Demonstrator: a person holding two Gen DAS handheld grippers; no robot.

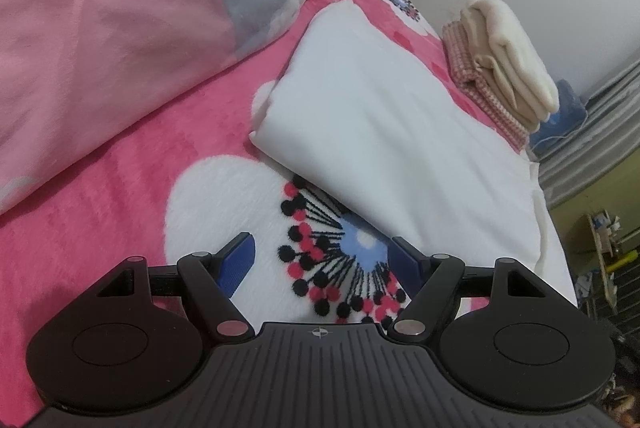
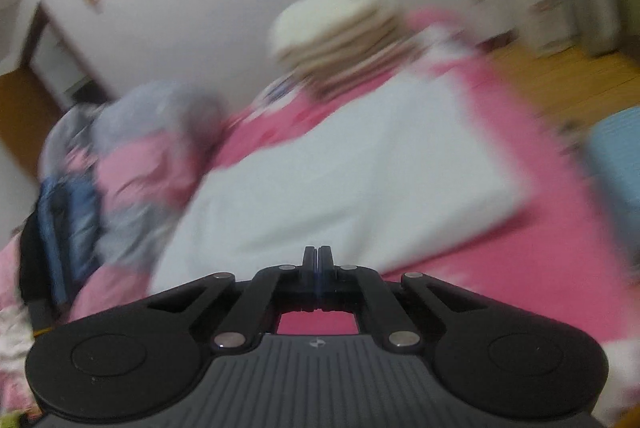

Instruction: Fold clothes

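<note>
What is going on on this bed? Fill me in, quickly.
A person with a gripper in each hand is folding clothes on a pink flowered blanket. A white garment lies folded flat on it, held by neither gripper. The left gripper is open over the blanket beside the garment; the right gripper is shut on nothing, its view blurred. A stack of folded clothes sits beyond, and a rumpled pink and grey quilt lies alongside.
</note>
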